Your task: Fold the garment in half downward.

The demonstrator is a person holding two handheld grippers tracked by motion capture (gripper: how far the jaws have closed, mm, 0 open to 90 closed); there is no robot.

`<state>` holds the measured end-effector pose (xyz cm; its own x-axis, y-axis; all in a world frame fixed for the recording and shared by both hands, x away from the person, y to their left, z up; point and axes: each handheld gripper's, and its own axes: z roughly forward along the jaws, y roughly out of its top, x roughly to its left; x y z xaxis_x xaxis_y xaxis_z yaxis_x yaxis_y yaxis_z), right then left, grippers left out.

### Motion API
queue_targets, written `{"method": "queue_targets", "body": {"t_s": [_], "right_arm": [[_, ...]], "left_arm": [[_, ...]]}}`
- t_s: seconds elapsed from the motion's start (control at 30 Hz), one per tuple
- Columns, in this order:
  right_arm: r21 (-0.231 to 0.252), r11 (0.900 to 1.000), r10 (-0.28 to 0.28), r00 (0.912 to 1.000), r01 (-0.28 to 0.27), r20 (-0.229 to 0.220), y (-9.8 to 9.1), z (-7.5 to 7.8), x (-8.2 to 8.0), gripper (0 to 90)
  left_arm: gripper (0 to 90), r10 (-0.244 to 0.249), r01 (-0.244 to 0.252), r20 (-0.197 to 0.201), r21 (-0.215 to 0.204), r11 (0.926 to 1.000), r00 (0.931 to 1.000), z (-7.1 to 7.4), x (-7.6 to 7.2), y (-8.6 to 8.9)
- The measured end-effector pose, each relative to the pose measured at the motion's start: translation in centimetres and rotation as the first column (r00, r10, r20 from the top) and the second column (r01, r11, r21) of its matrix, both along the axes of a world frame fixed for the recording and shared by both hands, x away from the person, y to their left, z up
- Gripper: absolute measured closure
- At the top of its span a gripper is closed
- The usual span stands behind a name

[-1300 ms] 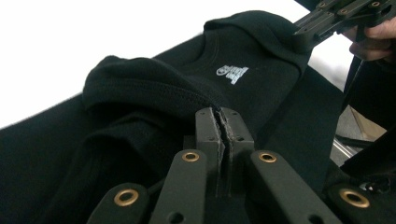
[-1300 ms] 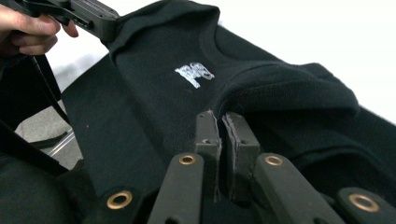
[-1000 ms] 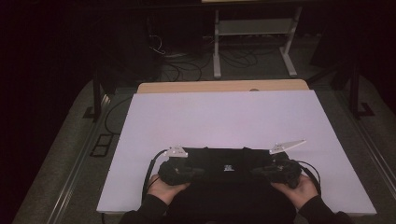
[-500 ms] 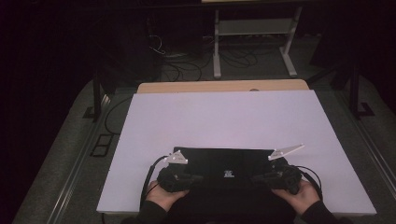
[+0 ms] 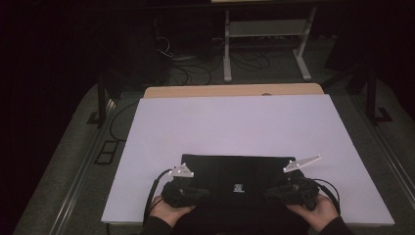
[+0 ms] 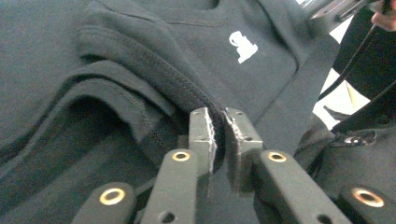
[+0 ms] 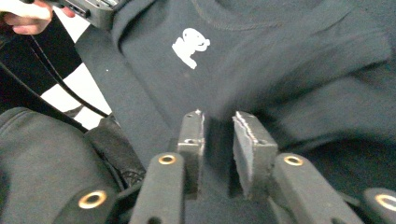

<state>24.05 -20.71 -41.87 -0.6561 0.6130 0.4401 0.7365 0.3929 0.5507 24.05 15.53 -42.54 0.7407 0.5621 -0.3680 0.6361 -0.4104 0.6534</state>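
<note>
A black garment (image 5: 235, 169) with a small white logo (image 5: 238, 188) lies folded flat on the white table cover (image 5: 230, 122), near its front edge. My left gripper (image 5: 204, 192) is at the garment's left near corner. Its jaws (image 6: 219, 120) have just been opening, and a stitched hem (image 6: 187, 95) runs into the narrow gap between them. My right gripper (image 5: 270, 192) is at the right near corner. Its jaws (image 7: 219, 122) have also just been opening and stand apart over the dark fabric (image 7: 289, 70), not pressing on it.
A wooden table edge (image 5: 235, 90) shows beyond the white cover. Cables (image 5: 244, 61) and a metal stand (image 5: 266, 29) are on the dark floor behind. Each gripper trails a black cable (image 5: 151, 196). A dark sleeve (image 7: 42, 158) lies near the jaws.
Both hands and their grey plates have shifted slightly toward the table's front edge. The garment lies in the same place.
</note>
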Motion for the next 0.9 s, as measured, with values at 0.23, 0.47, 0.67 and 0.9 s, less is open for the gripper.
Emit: {"method": "queue_targets", "body": {"t_s": [0.23, 0.47, 0.67, 0.9], "right_arm": [[0.018, 0.9998, -0.005, 0.9998, 0.005, 0.02, -0.7, 0.4, -0.2, 41.7], [0.046, 0.9983, -0.038, 0.9957, 0.034, 0.084, -1.7, 1.7, -0.1, 18.7], [0.065, 0.9949, -0.085, 0.9889, 0.077, 0.122, -3.0, 2.3, 0.3, 3.7], [0.063, 0.994, -0.098, 0.9853, 0.09, 0.14, -4.0, 3.0, 0.8, 0.0]], "left_arm": [[53.0, 0.022, -0.021, 0.025, -0.023, 0.9995, 0.9994, 0.5, -0.2, 1.2], [35.1, 0.08, -0.077, 0.022, -0.115, 0.9904, 0.9965, 1.4, 0.2, 3.5], [21.5, 0.09, -0.083, 0.041, -0.144, 0.986, 0.9951, 2.0, 1.0, 4.2], [8.0, 0.07, -0.061, 0.089, -0.097, 0.9934, 0.9936, 2.3, 1.6, 4.5]]}}
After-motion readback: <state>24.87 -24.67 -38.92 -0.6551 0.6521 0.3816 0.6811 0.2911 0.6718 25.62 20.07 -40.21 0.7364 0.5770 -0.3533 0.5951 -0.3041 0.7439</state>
